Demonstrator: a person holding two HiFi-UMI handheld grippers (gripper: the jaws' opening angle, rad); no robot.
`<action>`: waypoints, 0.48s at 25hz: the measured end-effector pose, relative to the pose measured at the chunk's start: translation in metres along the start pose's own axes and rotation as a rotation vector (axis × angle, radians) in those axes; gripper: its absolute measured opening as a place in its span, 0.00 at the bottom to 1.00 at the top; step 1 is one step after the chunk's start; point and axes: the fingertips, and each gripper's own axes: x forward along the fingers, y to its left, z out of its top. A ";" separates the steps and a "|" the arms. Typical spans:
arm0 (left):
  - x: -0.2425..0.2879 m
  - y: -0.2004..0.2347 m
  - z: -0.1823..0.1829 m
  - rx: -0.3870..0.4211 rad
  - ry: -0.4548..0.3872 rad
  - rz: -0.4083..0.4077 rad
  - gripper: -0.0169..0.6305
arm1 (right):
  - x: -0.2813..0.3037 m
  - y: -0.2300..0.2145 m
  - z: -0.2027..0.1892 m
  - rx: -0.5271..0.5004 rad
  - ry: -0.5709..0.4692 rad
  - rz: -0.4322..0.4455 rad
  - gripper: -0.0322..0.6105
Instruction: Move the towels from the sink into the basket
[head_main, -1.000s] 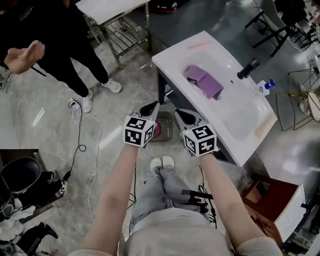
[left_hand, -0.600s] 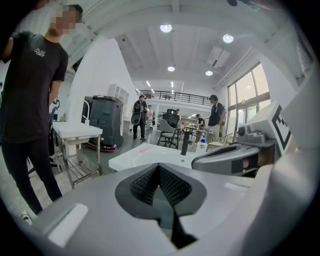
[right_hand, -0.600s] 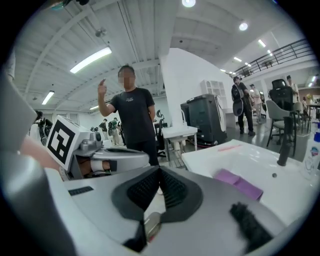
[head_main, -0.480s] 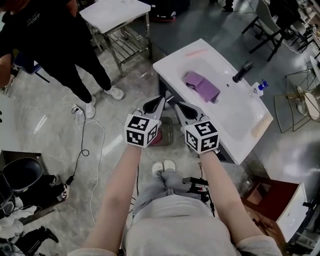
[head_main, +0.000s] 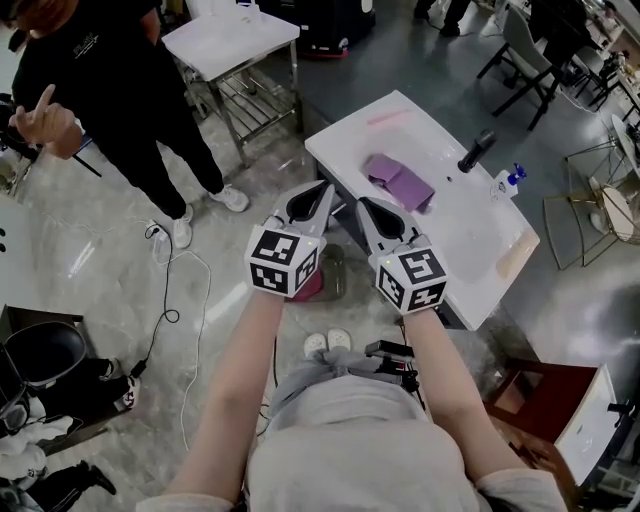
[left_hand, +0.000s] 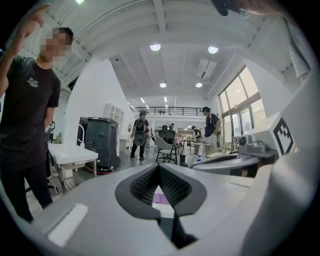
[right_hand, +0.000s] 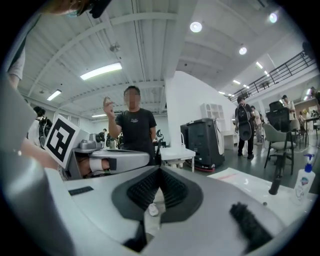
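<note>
Towels (head_main: 398, 180): purple, look like 2, overlapping, lying in the sink (head_main: 470, 225) basin. 1 black faucet (head_main: 476, 150) on the far rim past them, 1 soap bottle (head_main: 508, 181) beside it, 1 pink strip (head_main: 388, 117) on the rim. Left hand-held gripper (head_main: 325, 188) and right hand-held gripper (head_main: 362, 203): both clenched, empty, side by side at the sink's near edge, clear of the towels. 1 person in black (head_main: 110, 90) stands by a white surface (head_main: 230, 40).

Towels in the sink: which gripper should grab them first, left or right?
Probably the right gripper: it sits nearer the purple towels in the sink, while the left gripper is farther to the side. Both are shut and empty.
</note>
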 end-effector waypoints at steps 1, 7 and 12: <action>-0.001 -0.001 0.005 0.002 -0.009 0.000 0.04 | -0.001 0.000 0.004 -0.002 -0.011 -0.002 0.08; -0.003 -0.009 0.028 0.017 -0.056 -0.005 0.04 | -0.007 0.004 0.028 -0.018 -0.074 -0.007 0.08; -0.006 -0.012 0.044 0.032 -0.089 -0.003 0.04 | -0.010 0.007 0.043 -0.027 -0.109 -0.001 0.08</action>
